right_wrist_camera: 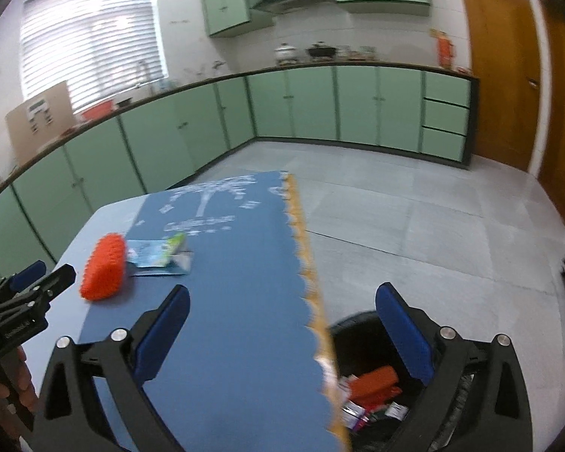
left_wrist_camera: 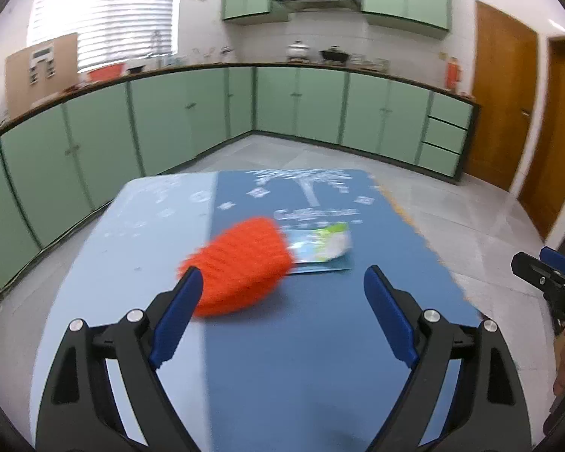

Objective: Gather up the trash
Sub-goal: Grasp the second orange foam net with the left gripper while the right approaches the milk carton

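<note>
We see a black bin (right_wrist_camera: 361, 339) on the floor right of the table (right_wrist_camera: 94, 222), holding an orange box and crumpled wrappers. A knobbly orange sponge (left_wrist_camera: 241, 269) and glossy packet (left_wrist_camera: 320, 245) lie mid-cloth. Our left gripper (left_wrist_camera: 282, 290) and right gripper (right_wrist_camera: 282, 309) gape wide, empty.

- I count two grippers: my left gripper (left_wrist_camera: 282, 282) and my right gripper (right_wrist_camera: 282, 301), two blue-padded fingers on each.
- One table (left_wrist_camera: 139, 248) under them, one dark blue cloth (left_wrist_camera: 301, 339) spread over it.
- One orange knobbly thing (left_wrist_camera: 241, 267) on the cloth, left of centre.
- Just right of it, printed packets (left_wrist_camera: 320, 245); I make out at least two, overlapping, can't count surer.
- One black bin (right_wrist_camera: 358, 335) near right, off the table's edge, several bits of trash inside, one orange piece (right_wrist_camera: 374, 382) among them.
- Far wall: one window (right_wrist_camera: 90, 37), two pots (right_wrist_camera: 286, 52) on the counter.
- Far right, two wooden doors (left_wrist_camera: 501, 90).
</note>
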The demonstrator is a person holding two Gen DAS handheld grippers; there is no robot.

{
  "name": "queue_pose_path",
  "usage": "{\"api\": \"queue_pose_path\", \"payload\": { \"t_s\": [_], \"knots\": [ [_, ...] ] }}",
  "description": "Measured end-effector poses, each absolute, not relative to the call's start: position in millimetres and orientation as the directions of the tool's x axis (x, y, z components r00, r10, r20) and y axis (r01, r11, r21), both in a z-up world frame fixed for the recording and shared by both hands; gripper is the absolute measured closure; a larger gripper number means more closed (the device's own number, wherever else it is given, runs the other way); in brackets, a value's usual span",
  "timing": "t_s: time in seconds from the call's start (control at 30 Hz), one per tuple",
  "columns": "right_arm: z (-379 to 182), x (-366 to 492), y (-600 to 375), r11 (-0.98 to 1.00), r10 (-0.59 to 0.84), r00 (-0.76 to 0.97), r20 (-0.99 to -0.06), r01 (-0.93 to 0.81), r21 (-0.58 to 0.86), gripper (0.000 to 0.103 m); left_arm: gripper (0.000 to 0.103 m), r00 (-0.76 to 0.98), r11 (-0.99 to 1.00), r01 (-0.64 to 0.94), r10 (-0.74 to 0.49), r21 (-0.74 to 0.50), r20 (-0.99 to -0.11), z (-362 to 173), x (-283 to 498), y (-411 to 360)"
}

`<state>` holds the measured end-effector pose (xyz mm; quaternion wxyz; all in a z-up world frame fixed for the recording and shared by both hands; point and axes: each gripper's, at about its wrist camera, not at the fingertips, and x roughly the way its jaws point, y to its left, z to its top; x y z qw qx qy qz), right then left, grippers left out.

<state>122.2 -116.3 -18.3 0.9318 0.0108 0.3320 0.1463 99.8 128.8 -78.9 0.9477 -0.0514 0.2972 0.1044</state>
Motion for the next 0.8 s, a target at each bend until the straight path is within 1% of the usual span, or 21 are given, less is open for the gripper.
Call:
{"api": "queue_pose_path", "payload": {
  "t_s": [0.17,0.33,0.57,0.67,0.7,0.73,0.77,0.8],
  "knots": [
    [-27.8,137.9,-63.5,0.940,0.317,0.718,-0.620,-0.324,0.105,0.006,0.018,0.775,0.961,-0.273,0.192,-0.045,-0.602,-91.3,102.4,164.0],
    [-41.6,150.1,-32.5,0.939,0.305,0.706,-0.639,-0.334,0.080,0.006,0.018,0.759,0.962,-0.264,0.167,-0.063,-0.630,-108.0,121.8,174.5],
    [-54.0,165.3,-24.6,0.946,0.280,0.694,-0.663,-0.317,0.068,0.006,0.018,0.729,0.971,-0.238,0.170,-0.013,-0.663,-134.2,156.7,172.1],
    [-57.5,173.3,-23.7,0.947,0.277,0.692,-0.667,-0.313,0.068,0.006,0.018,0.721,0.972,-0.235,0.163,-0.016,-0.673,-138.3,165.7,175.8],
    [-58.3,176.1,-22.7,0.947,0.279,0.690,-0.667,-0.315,0.070,0.006,0.023,0.720,0.972,-0.236,0.162,-0.018,-0.675,-139.2,166.6,175.9],
    [-59.2,179.9,-20.8,0.944,0.286,0.688,-0.667,-0.322,0.073,0.006,0.036,0.719,0.971,-0.237,0.160,-0.022,-0.677,-139.9,168.1,176.7],
    [-59.6,181.8,-19.3,0.942,0.291,0.686,-0.667,-0.327,0.074,0.006,0.042,0.713,0.972,-0.233,0.150,-0.030,-0.685,-141.1,170.3,177.4],
    [-60.6,183.8,-16.6,0.940,0.296,0.684,-0.667,-0.333,0.075,0.006,0.053,0.710,0.972,-0.232,0.142,-0.039,-0.690,-143.0,171.9,178.7]
  ]
}}
